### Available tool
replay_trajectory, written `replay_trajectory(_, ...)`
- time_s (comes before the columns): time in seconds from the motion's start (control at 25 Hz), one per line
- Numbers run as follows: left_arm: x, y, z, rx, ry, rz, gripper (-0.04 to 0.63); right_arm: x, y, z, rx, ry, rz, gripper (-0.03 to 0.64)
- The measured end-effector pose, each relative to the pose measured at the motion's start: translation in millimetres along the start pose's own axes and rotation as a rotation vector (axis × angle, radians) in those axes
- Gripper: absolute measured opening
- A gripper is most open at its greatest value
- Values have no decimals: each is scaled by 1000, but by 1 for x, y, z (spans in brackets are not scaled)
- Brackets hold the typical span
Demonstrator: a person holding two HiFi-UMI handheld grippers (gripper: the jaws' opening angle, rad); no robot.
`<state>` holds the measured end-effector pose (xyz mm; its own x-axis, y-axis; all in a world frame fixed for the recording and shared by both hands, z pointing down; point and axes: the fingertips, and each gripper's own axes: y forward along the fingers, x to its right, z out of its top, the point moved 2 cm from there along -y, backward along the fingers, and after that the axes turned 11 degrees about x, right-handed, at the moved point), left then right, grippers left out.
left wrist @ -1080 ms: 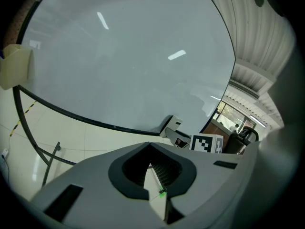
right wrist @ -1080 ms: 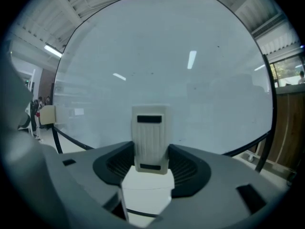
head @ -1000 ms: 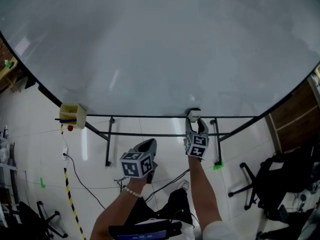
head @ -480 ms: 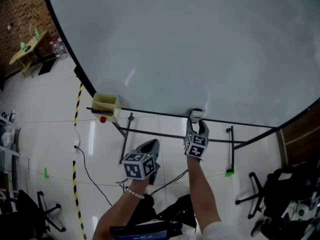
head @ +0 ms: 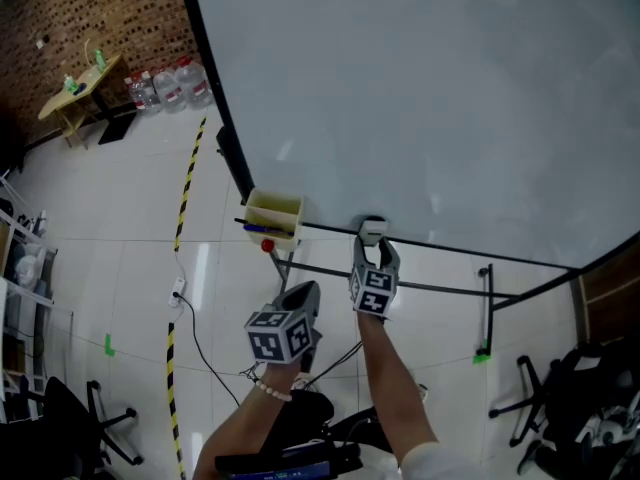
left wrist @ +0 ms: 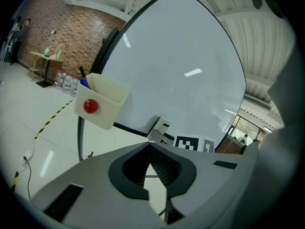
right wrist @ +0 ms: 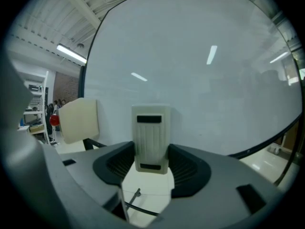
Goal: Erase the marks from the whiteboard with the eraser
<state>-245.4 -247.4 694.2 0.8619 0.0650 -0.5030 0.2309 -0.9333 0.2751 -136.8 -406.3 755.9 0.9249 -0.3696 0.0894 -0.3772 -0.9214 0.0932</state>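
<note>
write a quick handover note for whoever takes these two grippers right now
Right gripper: shut on the eraser, held at the bottom edge of the whiteboard.
Left gripper: shut, nothing between its jaws, hanging low and away from the board.
Pen box: clipped at the board's lower left corner, to the left of the eraser.
Done: no marks show on the part of the board in view; it looks clean.
Left: check the areas outside these views, wipe anything you find, then put the eraser down.
</note>
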Motion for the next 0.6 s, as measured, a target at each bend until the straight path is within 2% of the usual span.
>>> replay_trajectory(0.28, -62, -41, 31, 38, -13, 40, -12, -101, 24, 7, 25, -12, 67, 252)
replay_trajectory(0.44, -84, -52, 39, 50, -27, 55, -12, -128, 32, 3, 1, -18, 76, 252)
replay_trajectory(0.6, -93, -61, 42, 53, -39, 60, -12, -134, 35, 5, -1, -17, 69, 252)
